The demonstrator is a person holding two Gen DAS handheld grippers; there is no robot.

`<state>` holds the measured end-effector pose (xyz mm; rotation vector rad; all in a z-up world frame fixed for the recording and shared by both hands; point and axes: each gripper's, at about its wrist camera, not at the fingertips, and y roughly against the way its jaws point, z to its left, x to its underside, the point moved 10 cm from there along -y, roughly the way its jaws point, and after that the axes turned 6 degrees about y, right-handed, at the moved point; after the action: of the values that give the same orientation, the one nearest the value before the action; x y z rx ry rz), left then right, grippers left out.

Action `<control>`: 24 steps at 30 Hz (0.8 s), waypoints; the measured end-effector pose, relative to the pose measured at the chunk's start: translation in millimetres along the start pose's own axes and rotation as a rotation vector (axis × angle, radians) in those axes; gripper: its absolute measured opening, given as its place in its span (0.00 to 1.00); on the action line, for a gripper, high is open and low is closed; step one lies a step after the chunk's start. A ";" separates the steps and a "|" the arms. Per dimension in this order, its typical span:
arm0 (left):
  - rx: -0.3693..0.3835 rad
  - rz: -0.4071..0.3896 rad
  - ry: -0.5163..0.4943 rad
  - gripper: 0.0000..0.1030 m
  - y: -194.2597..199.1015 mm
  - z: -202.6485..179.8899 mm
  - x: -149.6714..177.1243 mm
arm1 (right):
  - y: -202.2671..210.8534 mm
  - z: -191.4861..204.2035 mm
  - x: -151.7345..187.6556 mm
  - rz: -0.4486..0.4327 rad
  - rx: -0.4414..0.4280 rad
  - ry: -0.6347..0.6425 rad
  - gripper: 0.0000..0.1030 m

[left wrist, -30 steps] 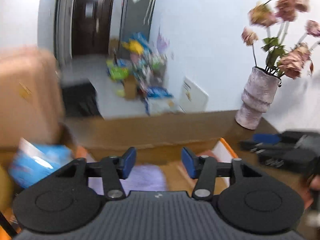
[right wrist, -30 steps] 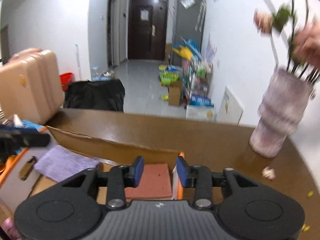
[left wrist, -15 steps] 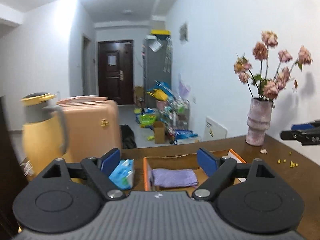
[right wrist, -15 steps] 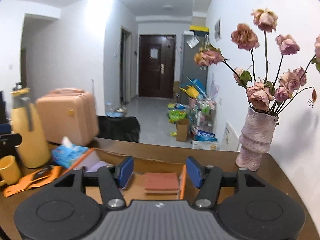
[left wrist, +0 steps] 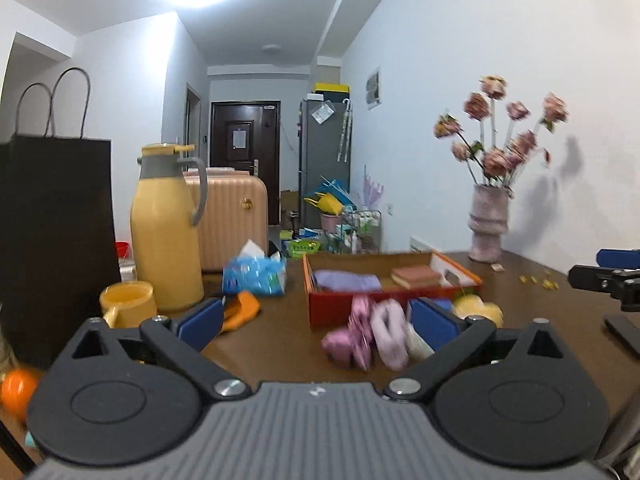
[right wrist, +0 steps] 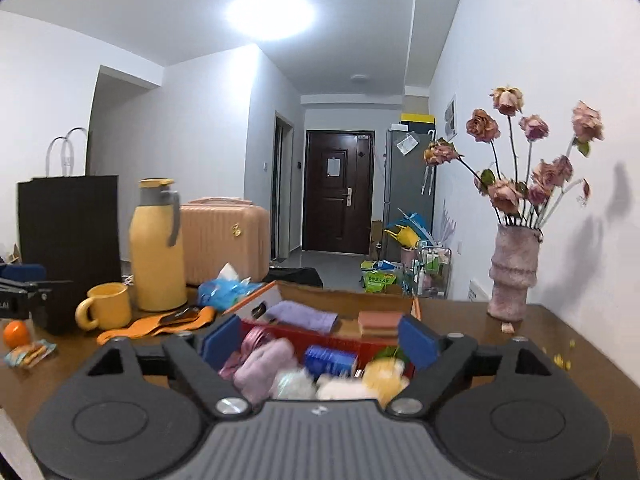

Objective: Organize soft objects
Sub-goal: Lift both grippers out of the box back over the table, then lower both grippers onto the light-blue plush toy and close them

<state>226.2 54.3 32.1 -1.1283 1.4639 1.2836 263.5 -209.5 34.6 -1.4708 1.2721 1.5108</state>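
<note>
An orange cardboard box (left wrist: 320, 312) sits on the brown table and holds a folded purple cloth (left wrist: 346, 281) and a red-brown sponge (left wrist: 416, 275). In front of it lies a blurred pile of soft things: pink rolls (left wrist: 362, 340) and a yellow puff (left wrist: 478, 308). My left gripper (left wrist: 316, 320) hangs back from the pile, jaws opening wide, with nothing pressed between them. In the right wrist view the right gripper (right wrist: 320, 340) is also opening, empty, over the pink rolls (right wrist: 260, 364), a blue packet (right wrist: 330, 360) and the yellow puff (right wrist: 384, 372). The box (right wrist: 360, 343), cloth (right wrist: 304, 316) and sponge (right wrist: 380, 320) lie beyond.
On the left stand a yellow thermos (left wrist: 166, 236), yellow mug (left wrist: 128, 308), black paper bag (left wrist: 52, 240), blue tissue pack (left wrist: 256, 276) and orange strap (right wrist: 160, 324). A vase of dried roses (right wrist: 514, 276) is at the right by the wall. An orange fruit (right wrist: 16, 334) lies near the left edge.
Both grippers have pulled far back from the box toward the near side of the table, and their jaws have spread wider. The pile in front of the box has come into view.
</note>
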 end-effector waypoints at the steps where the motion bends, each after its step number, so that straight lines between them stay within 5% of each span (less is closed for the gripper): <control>1: -0.002 -0.002 -0.012 1.00 10.9 1.8 10.6 | 9.0 6.3 9.0 -0.001 -0.004 -0.004 0.86; 9: 0.026 0.109 0.015 1.00 18.8 4.9 60.7 | 48.8 36.3 73.7 0.066 -0.074 -0.008 0.88; 21: 0.127 0.230 0.052 0.99 -36.6 -26.4 98.4 | -2.8 38.2 94.9 0.154 -0.048 -0.067 0.78; 24: 0.151 0.268 0.058 0.90 -59.6 -31.8 103.4 | -22.1 33.9 104.3 0.189 -0.050 -0.107 0.71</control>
<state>260.3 10.0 -78.0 -0.8992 1.7703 1.3021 258.0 -188.0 -75.0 -1.3108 1.3481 1.7316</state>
